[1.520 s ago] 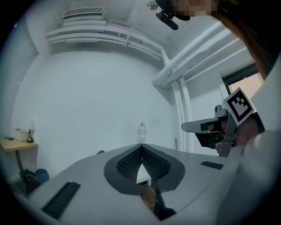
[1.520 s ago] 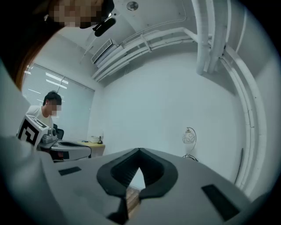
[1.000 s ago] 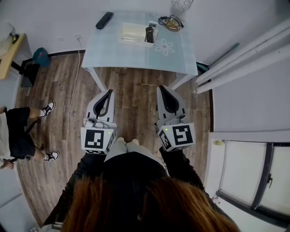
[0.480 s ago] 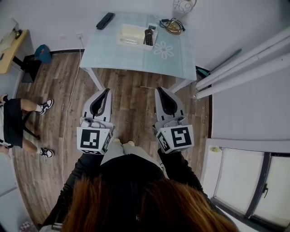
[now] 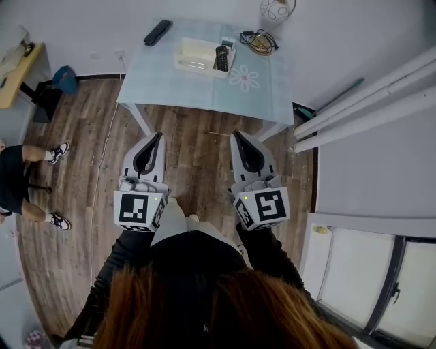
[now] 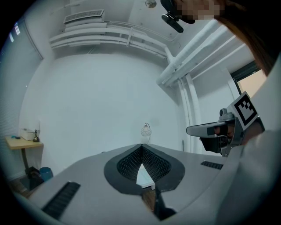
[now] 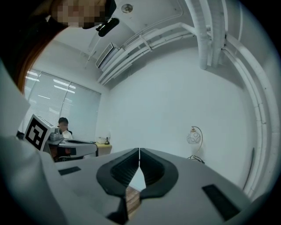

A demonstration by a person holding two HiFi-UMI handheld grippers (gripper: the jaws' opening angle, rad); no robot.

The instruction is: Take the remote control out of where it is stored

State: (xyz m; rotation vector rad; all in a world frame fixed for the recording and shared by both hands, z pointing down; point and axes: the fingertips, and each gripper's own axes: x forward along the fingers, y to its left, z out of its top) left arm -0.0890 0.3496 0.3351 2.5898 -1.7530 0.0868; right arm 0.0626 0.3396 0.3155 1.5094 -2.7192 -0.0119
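Observation:
A dark remote control (image 5: 222, 57) stands upright in the right end of a white storage box (image 5: 193, 54) on the pale blue table (image 5: 197, 85) at the top of the head view. A second black remote (image 5: 157, 31) lies flat near the table's far left corner. My left gripper (image 5: 161, 135) and right gripper (image 5: 236, 134) are held side by side over the wooden floor, short of the table and pointing at it. Both are shut and empty. The left gripper view shows its jaw tips (image 6: 141, 146) meeting, and so does the right gripper view (image 7: 139, 150).
A round lamp (image 5: 274, 9) and coiled cables (image 5: 257, 39) sit at the table's far right. White pipes (image 5: 368, 95) run along the right wall. A person (image 5: 17, 187) stands at the left edge, near a small wooden table (image 5: 13, 71). A cord (image 5: 102, 170) trails over the floor.
Both grippers have edged a little forward toward the table, still shut. The person at the left has moved further toward the picture's left edge.

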